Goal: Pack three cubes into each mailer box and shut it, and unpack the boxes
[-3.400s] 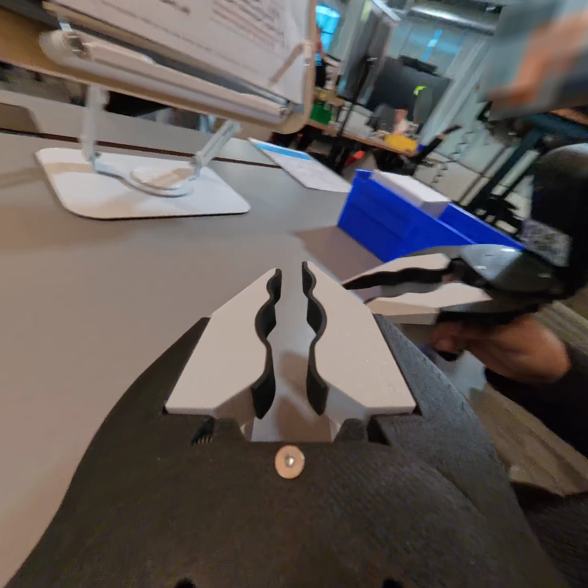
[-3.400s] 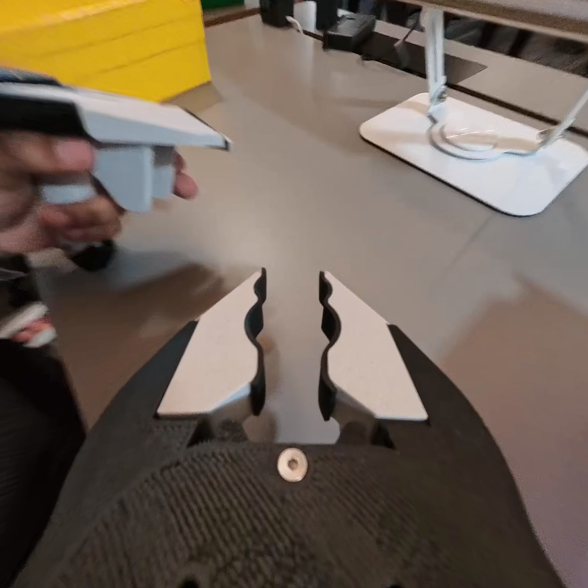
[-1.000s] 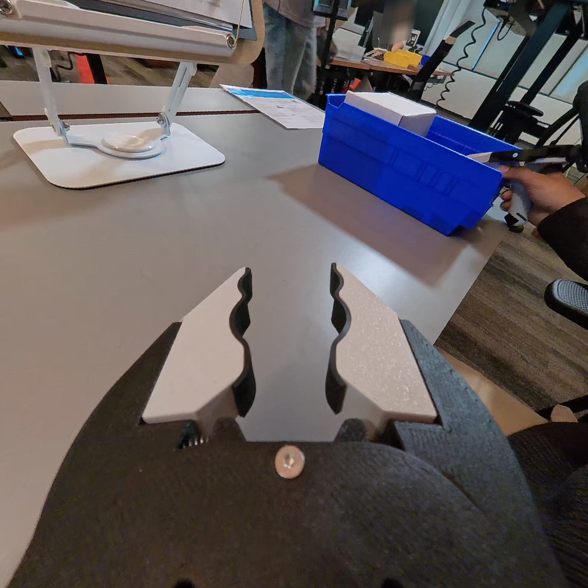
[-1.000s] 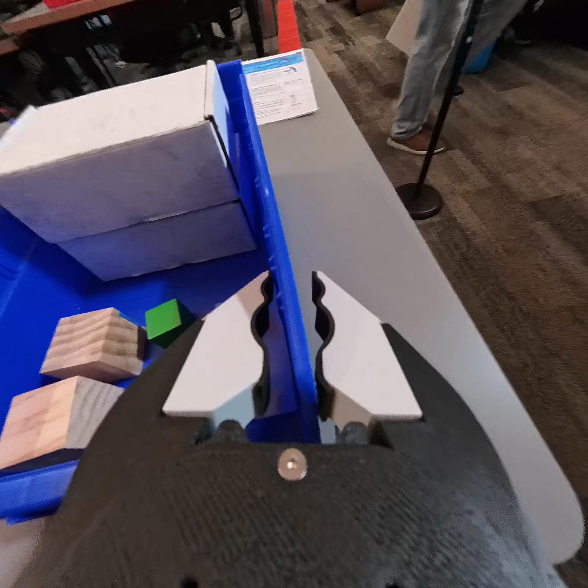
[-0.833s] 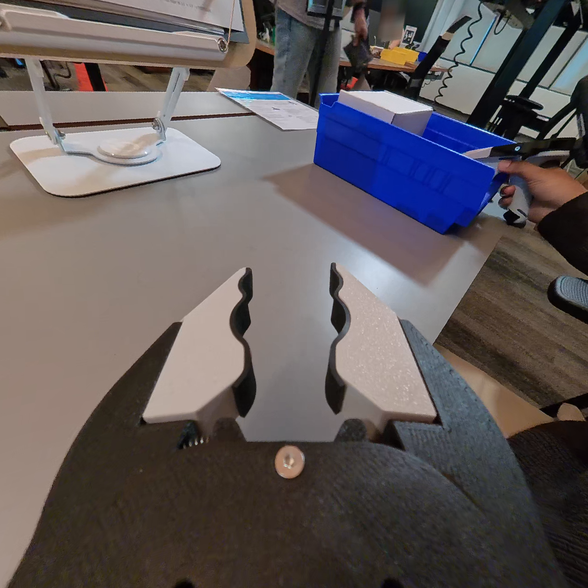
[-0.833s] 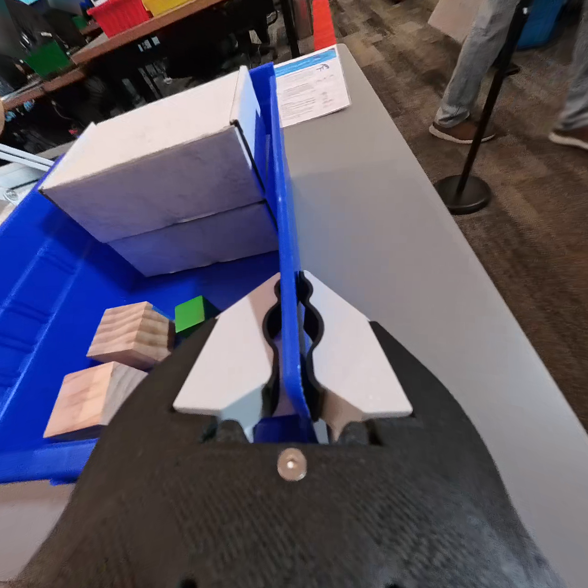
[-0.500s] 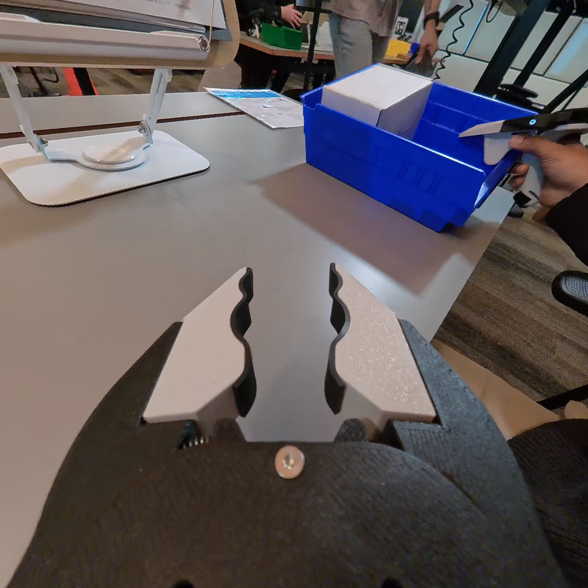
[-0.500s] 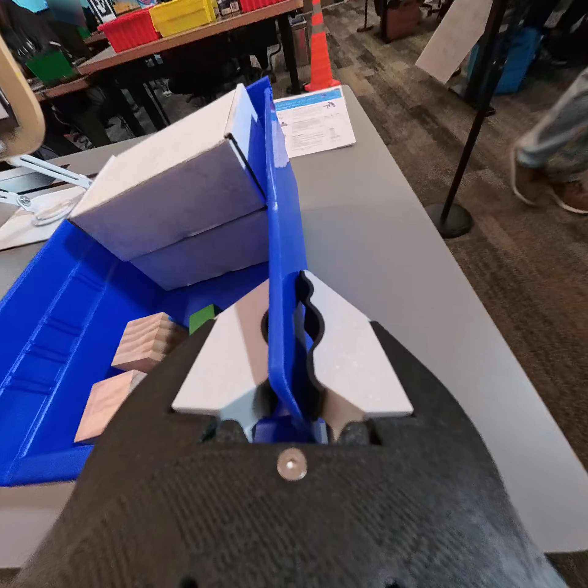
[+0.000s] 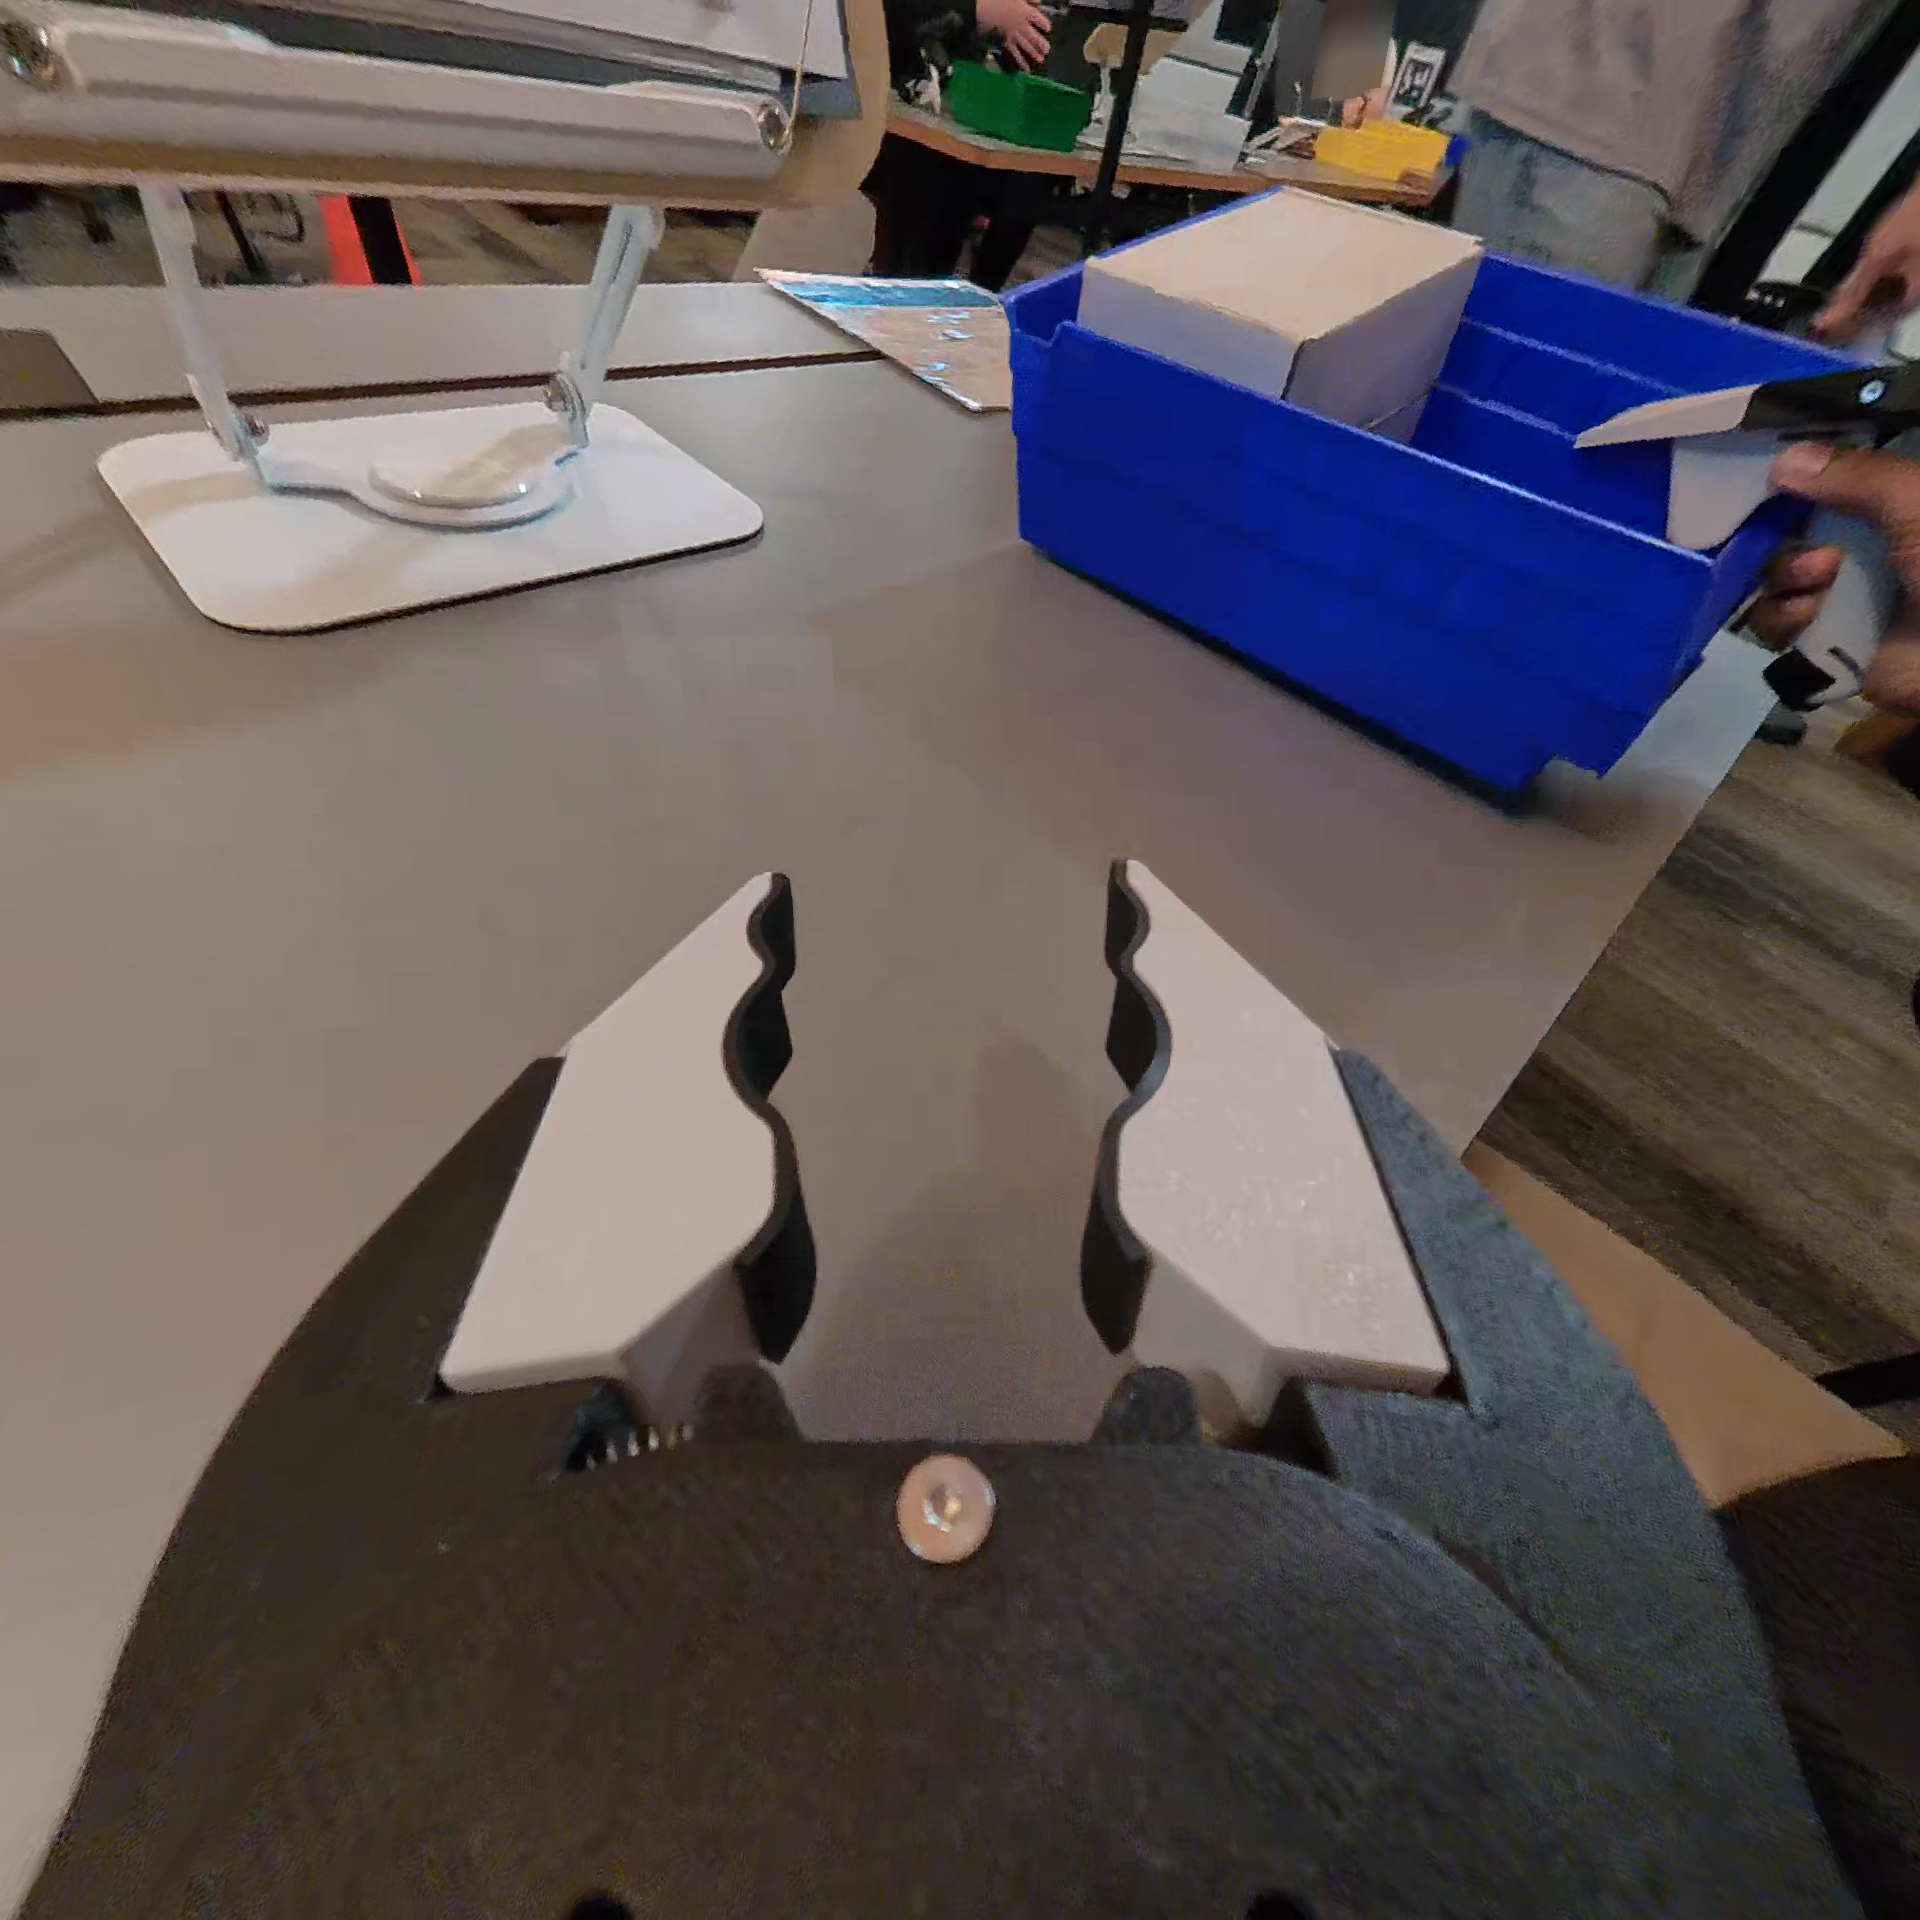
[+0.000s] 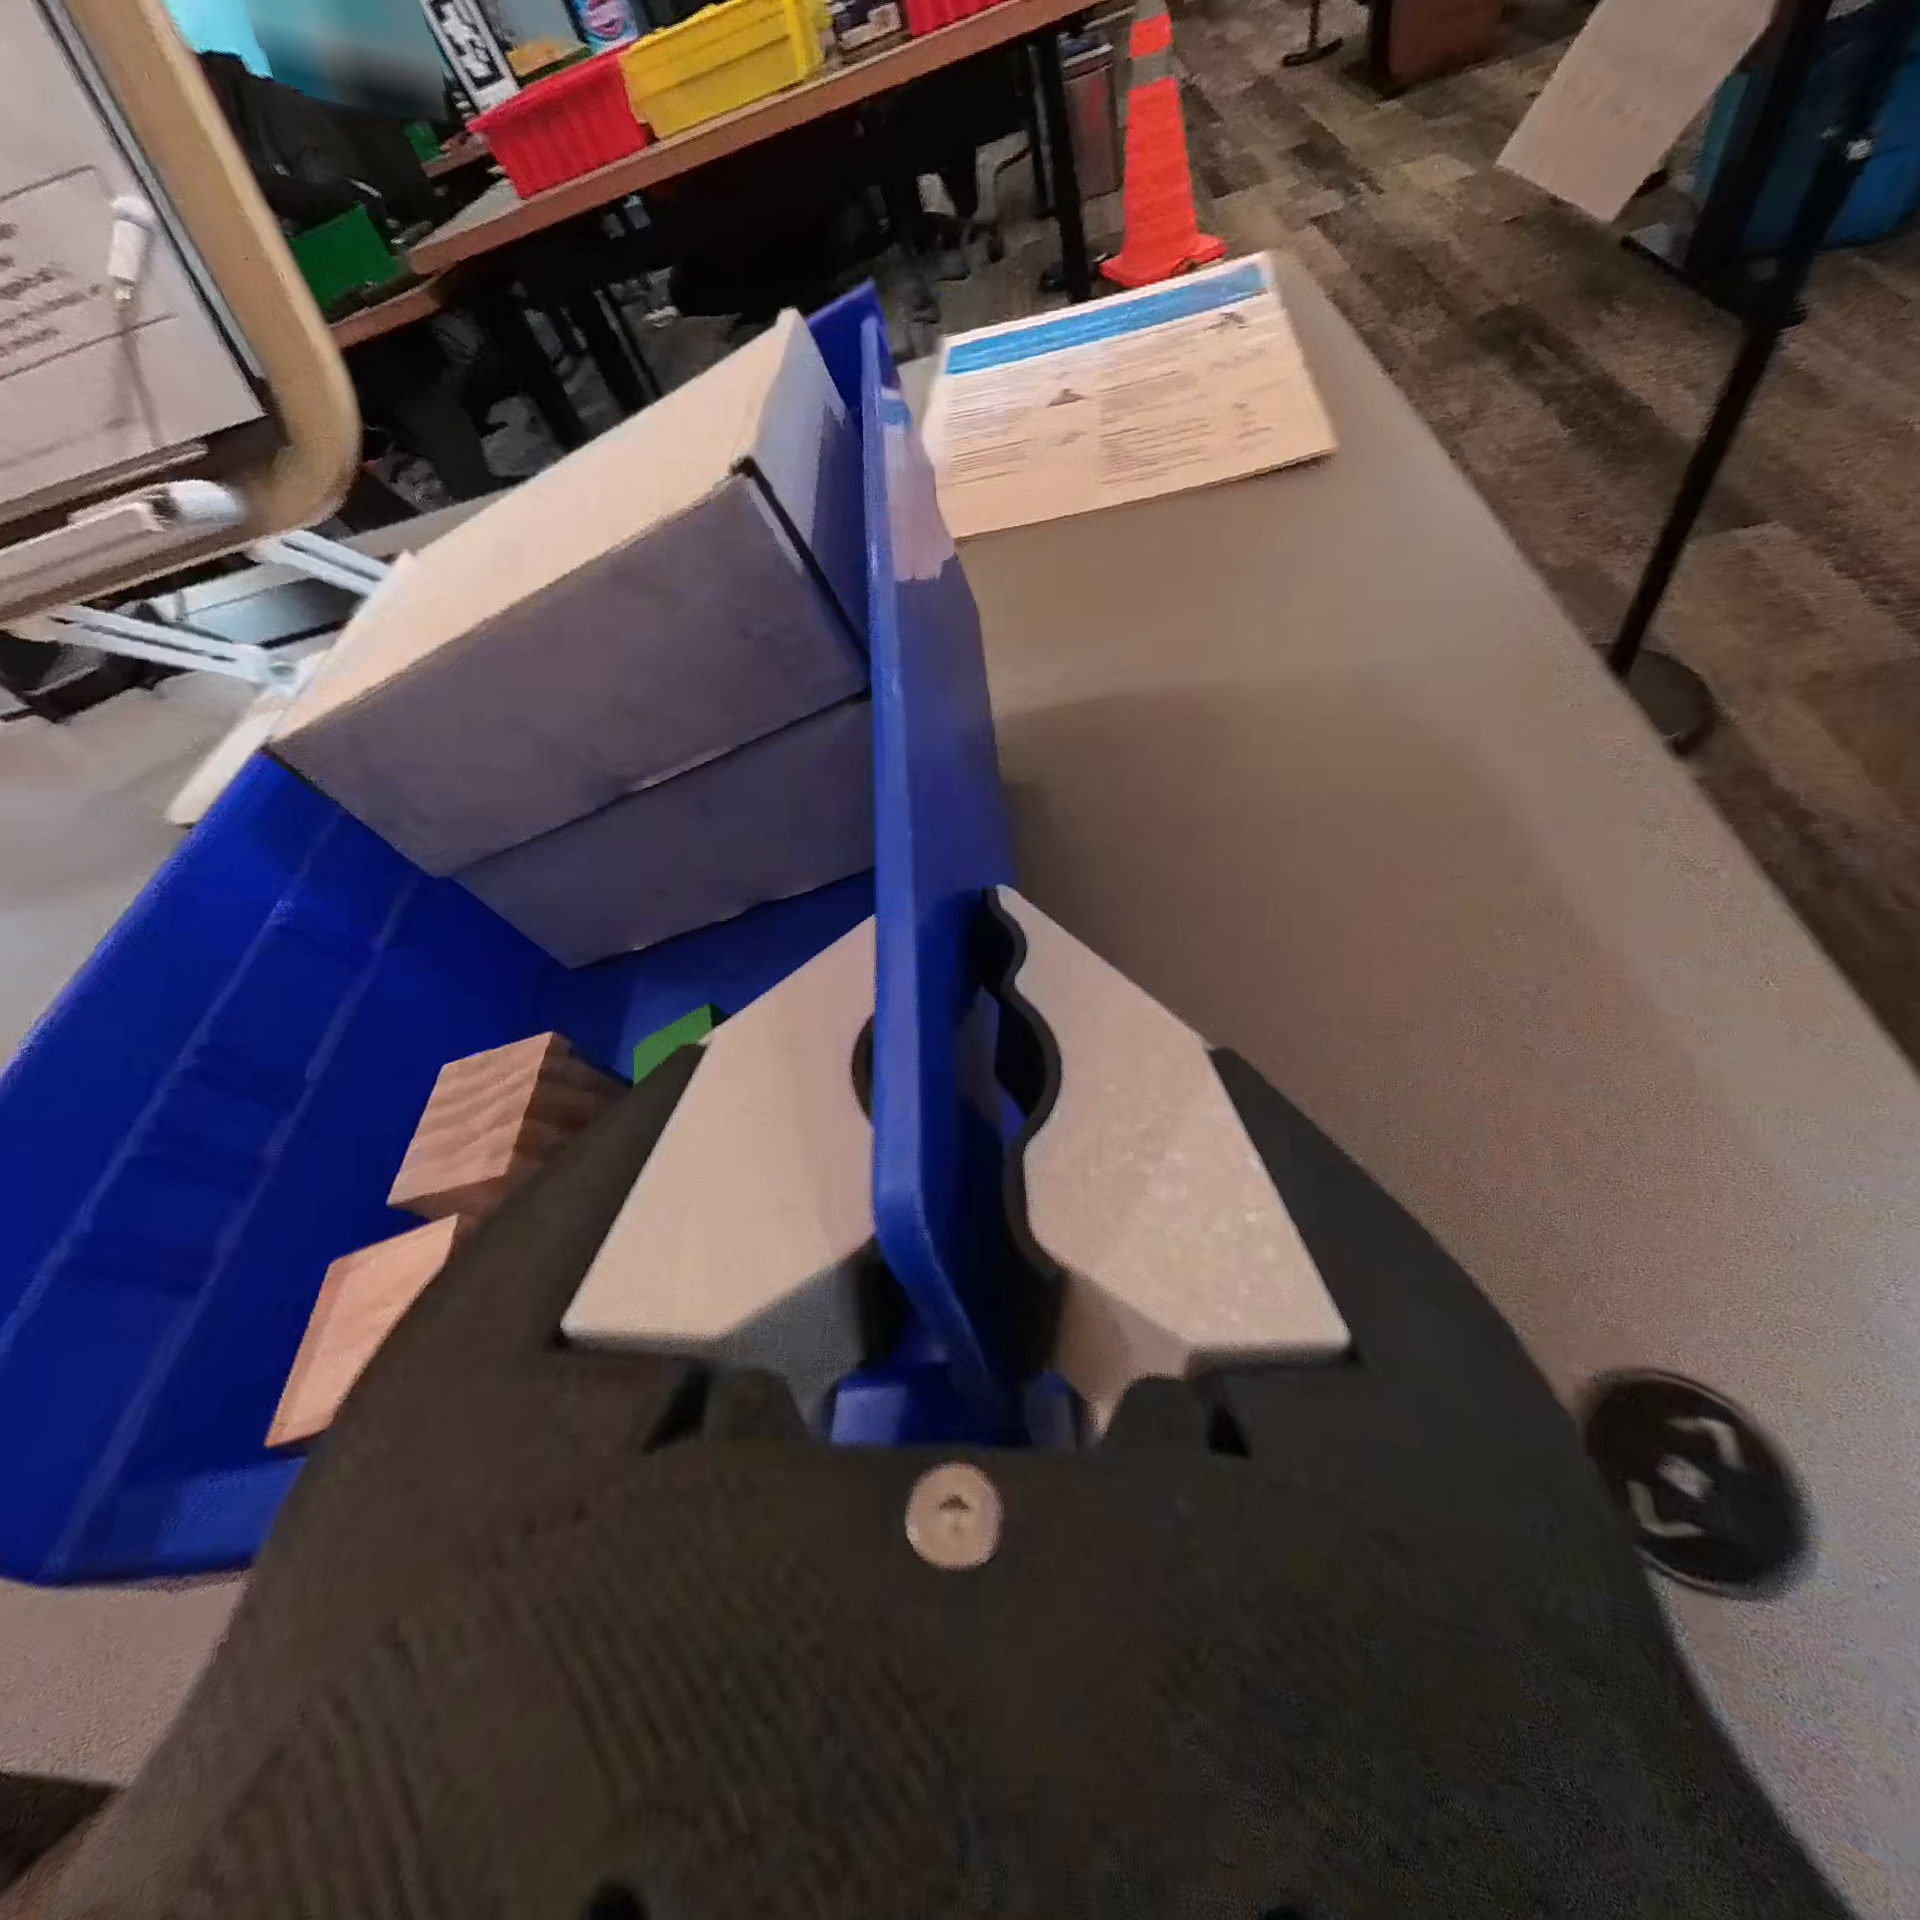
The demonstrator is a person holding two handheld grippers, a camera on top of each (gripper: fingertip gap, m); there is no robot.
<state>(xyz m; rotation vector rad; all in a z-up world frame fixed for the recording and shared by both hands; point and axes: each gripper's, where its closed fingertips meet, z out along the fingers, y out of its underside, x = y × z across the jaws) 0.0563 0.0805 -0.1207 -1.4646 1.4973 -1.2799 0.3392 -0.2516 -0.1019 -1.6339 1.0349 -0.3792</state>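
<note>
My right gripper [image 10: 935,925] is shut on the right wall of a blue bin [image 10: 914,727] and holds that side tilted up off the table. In the bin lie two stacked white mailer boxes [image 10: 582,665], two wooden cubes [image 10: 488,1122] and a green cube [image 10: 670,1039]. In the left wrist view the blue bin [image 9: 1351,551] stands at the far right with a white box [image 9: 1278,291] in it, and the right gripper [image 9: 1704,426] grips its far end. My left gripper [image 9: 945,883] is open and empty over the bare grey table [image 9: 416,831].
A white stand base [image 9: 416,520] with a document holder sits at the far left. A printed sheet [image 10: 1122,395] lies beyond the bin. The table's right edge drops to carpet. People stand behind, with an orange cone [image 10: 1158,156] and coloured bins [image 10: 644,83] farther back. Some 45 centimetres of space lies between my two pairs of fingers.
My right gripper closed on the bin's wall and lifted and dragged the bin inward, tilting it. My left gripper stayed open in place.
</note>
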